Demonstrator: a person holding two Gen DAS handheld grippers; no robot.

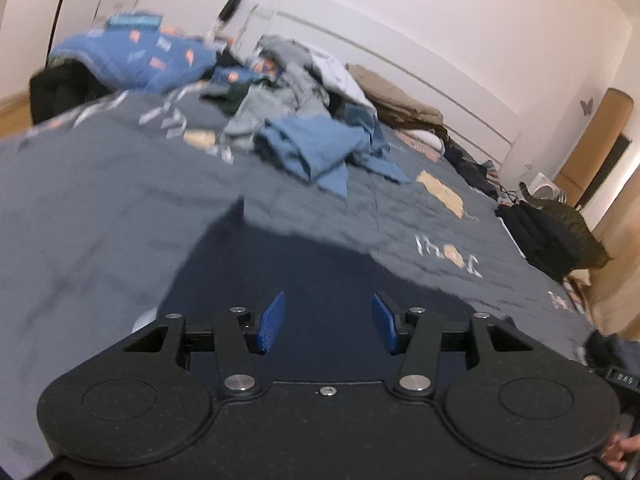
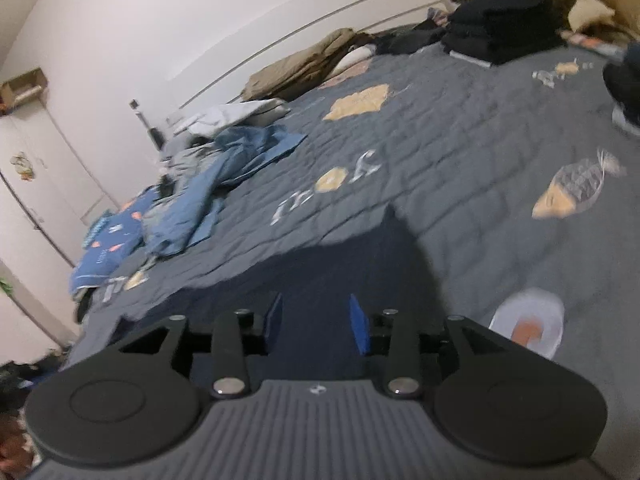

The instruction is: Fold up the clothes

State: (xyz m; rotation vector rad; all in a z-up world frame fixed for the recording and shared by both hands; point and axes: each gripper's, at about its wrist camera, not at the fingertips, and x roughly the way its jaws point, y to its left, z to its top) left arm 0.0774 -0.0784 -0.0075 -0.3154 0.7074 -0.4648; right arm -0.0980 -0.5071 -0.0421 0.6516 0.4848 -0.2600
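**Both grippers apart over dark navy garment on bed**

While both wrist views are smeared w/ motion blur, the layout reads clearly enough. The left gripper point(image 1: 328, 322) has its two blue-padded fingers point(image 1: 271, 322) standing apart, gap roughly mid-width, nothing pinched between them; only cloth shows behind the gap. The right gripper point(image 2: 316, 330) is likewise parted, blue pads point(image 2: 359, 330) not pressing on anything.

Under both sits a flat dark navy garment point(image 1: 304, 264), laid on the grey quilted bedspread point(image 1: 100, 208) w/ orange and white prints. In the left view the garment spreads from 6 o'clock up toward centre, one corner peaking at abt 11 o'clock of the gripper. In the right view the same dark cloth point(image 2: 352, 264) fills lower centre, a point rising toward 1 o'clock. Whether the pads touch the cloth can't be told.

A heap of crumpled light-blue and grey clothes point(image 1: 312, 140) lies at 12 o'clock in the left view, well apart from the garment; in the right view it's at 9–10 o'clock point(image 2: 208, 184). A stack of folded black clothes point(image 1: 548, 232) sits at 3 o'clock near the bed edge in the left view, at 1 o'clock point(image 2: 504, 36) in the right. A blue patterned duvet point(image 1: 132, 56) is bunched at 11 o'clock in the left view.
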